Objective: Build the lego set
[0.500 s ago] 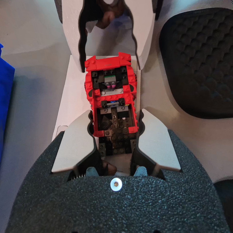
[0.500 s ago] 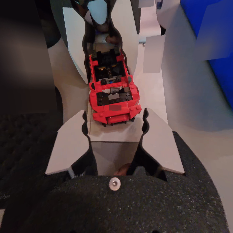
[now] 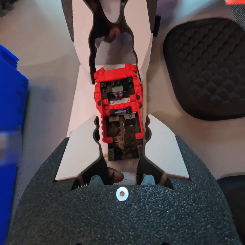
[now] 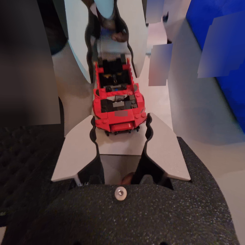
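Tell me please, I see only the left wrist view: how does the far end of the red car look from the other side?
Observer: In the right wrist view the red car ends in a closed red face, with small black parts under it.
Operator: Where is the right gripper there?
Observer: The right gripper has one fingertip on each side of that end. I cannot tell whether they touch it.
Operator: What lies beneath that end?
Observer: The white sheet runs on past the car and ends in a straight edge between the gripper's fingers.
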The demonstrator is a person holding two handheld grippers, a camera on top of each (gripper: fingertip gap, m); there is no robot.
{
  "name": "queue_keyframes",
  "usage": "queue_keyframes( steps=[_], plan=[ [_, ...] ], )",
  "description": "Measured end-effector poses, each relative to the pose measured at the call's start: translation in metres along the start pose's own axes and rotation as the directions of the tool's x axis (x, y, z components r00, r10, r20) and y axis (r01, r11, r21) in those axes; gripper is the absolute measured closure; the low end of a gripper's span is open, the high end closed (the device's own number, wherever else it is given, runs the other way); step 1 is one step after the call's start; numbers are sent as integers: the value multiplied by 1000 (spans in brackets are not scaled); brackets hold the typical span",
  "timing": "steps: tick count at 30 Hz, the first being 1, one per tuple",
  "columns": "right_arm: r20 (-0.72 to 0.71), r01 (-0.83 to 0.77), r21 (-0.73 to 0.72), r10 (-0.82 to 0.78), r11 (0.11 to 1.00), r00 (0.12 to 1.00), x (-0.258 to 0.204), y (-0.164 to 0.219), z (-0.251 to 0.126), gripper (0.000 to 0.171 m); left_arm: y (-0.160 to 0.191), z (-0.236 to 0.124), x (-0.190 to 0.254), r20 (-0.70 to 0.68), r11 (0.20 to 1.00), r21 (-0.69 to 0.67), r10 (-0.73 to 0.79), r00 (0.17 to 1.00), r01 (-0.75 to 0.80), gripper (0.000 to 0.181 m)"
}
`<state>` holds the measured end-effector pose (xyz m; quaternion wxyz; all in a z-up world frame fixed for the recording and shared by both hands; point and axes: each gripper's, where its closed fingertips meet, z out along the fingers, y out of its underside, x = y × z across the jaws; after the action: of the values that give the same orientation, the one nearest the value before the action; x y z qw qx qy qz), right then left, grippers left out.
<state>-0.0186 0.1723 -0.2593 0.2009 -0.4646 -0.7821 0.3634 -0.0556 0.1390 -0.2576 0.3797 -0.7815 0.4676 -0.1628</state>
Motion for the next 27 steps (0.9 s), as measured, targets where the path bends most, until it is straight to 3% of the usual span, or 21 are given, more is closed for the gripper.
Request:
queue_keyframes(
  steps=[4,8,11,14,19,23,27],
  plan=[
    [17,-50,-10,50,999,999,0,3,-3,99,15,6,3,-12,996,-83,23,1000,-24,105],
    [-15,-137,13,137,990,990,5,-9,-25,103,7,0,0,-4,999,-34,1,1000,-1,105],
    [-170,-256,-60,243,965,955,13,-15,-31,136,8,0,-3,7,999,-27,-17,1000,17,105],
    [-381,-400,-74,345,913,858,5,-26,-20,152,8,4,-1,1,999,-23,-34,999,34,105],
    [-561,-435,-62,329,898,760,-23,-32,-3,154,24,6,4,-40,984,-170,-55,998,47,96],
    [-584,-490,-6,395,872,709,-29,-28,3,154,28,2,11,-51,978,-198,-76,996,65,100],
    [-656,-511,1,386,859,648,-20,-28,1,157,21,-1,26,-84,965,-181,-210,974,192,101]
  ],
)
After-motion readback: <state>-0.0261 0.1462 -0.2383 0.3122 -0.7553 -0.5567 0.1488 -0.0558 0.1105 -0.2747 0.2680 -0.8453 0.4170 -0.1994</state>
